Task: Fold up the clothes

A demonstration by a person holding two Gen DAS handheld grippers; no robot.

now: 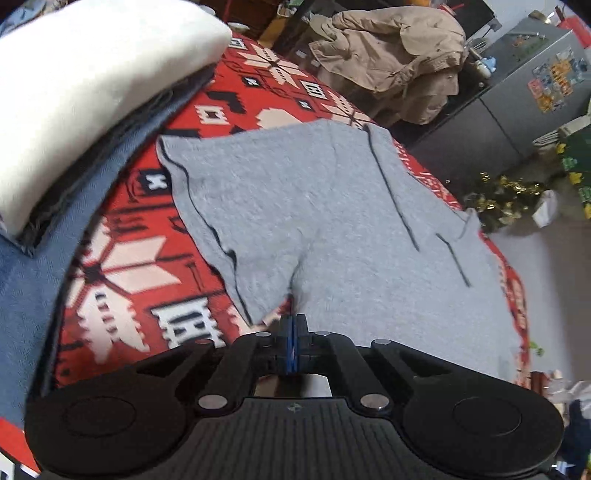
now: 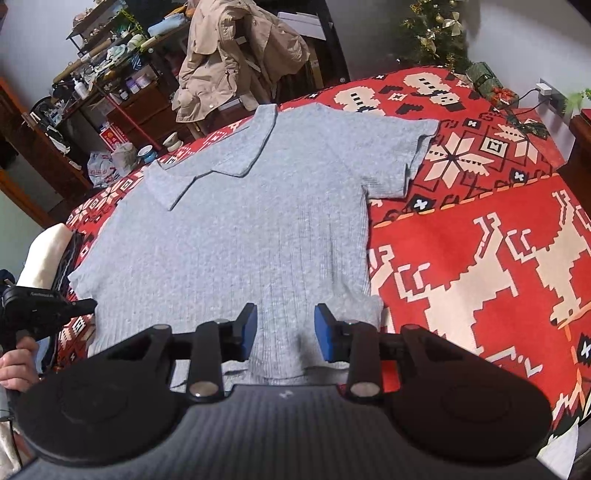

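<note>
A grey short-sleeved shirt (image 1: 314, 206) with a dark-edged collar lies spread flat on a red patterned blanket (image 1: 122, 266). My left gripper (image 1: 293, 325) is shut, its blue pads pinched on the shirt's side edge just below the sleeve. In the right wrist view the shirt (image 2: 240, 221) fills the middle, collar far left. That gripper (image 2: 92, 303) shows at the shirt's left edge, held by a hand (image 2: 18, 365). My right gripper (image 2: 285, 334) stands open over the near hem. Ribbed fabric lies between its blue pads (image 2: 251, 332), which do not press on it.
A stack of folded clothes, white on top (image 1: 85, 74), sits on the bed left of the shirt. A beige jacket (image 2: 236, 55) hangs beyond the far edge. Cluttered shelves (image 2: 110, 74), a grey fridge (image 1: 517, 92) and a Christmas tree (image 2: 436, 29) stand around the bed.
</note>
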